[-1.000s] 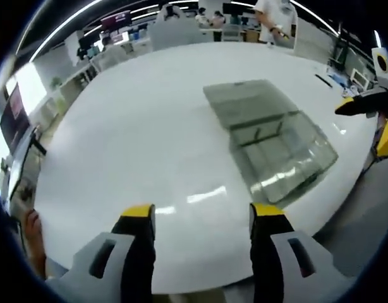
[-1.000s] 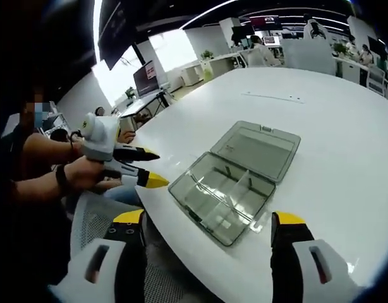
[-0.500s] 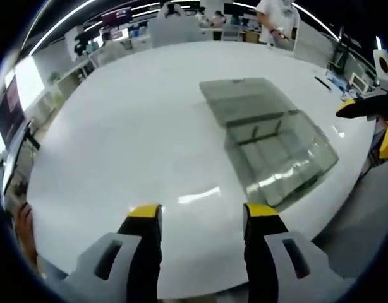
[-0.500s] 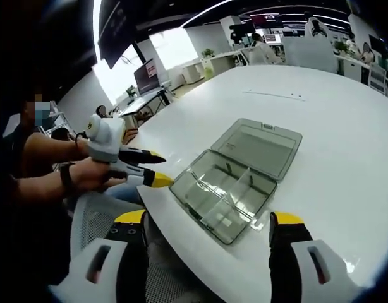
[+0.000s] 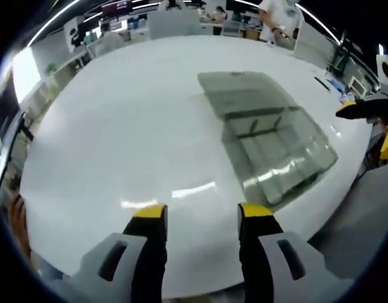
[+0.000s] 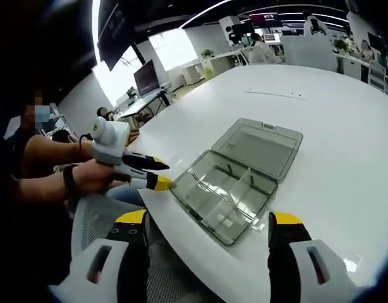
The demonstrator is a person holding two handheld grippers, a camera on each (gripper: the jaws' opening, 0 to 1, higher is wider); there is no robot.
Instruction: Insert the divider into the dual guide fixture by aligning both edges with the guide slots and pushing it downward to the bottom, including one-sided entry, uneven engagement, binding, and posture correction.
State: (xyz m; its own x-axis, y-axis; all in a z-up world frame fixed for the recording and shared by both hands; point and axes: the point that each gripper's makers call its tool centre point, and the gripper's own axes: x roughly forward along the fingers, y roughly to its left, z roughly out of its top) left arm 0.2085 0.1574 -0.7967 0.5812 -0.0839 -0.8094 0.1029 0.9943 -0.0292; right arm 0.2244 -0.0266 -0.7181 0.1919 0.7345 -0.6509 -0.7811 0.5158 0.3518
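A clear smoky plastic box (image 5: 279, 154) lies on the white table (image 5: 131, 126), its lid (image 5: 241, 93) folded open behind it. In the right gripper view the box's tray (image 6: 213, 196) has thin dividers (image 6: 243, 188) standing across it, and its lid (image 6: 262, 144) lies flat. My left gripper (image 5: 201, 212) hovers over the table's near edge, left of the box, open with nothing in it. A hand holds that left gripper (image 6: 160, 175) just off the tray's left corner. My right gripper (image 6: 209, 219) is open and empty in front of the box, and its yellow-tipped jaw (image 5: 361, 108) enters the left gripper view.
The table's rounded front edge (image 6: 181, 246) runs just below the box. A mesh chair (image 6: 96, 218) stands beneath the left gripper. People and desks (image 6: 257, 47) stand far behind. A thin dark object (image 5: 323, 81) lies on the table past the lid.
The left gripper has moved closer to the tray's corner, and its jaws have narrowed a little. The box has stayed in place.
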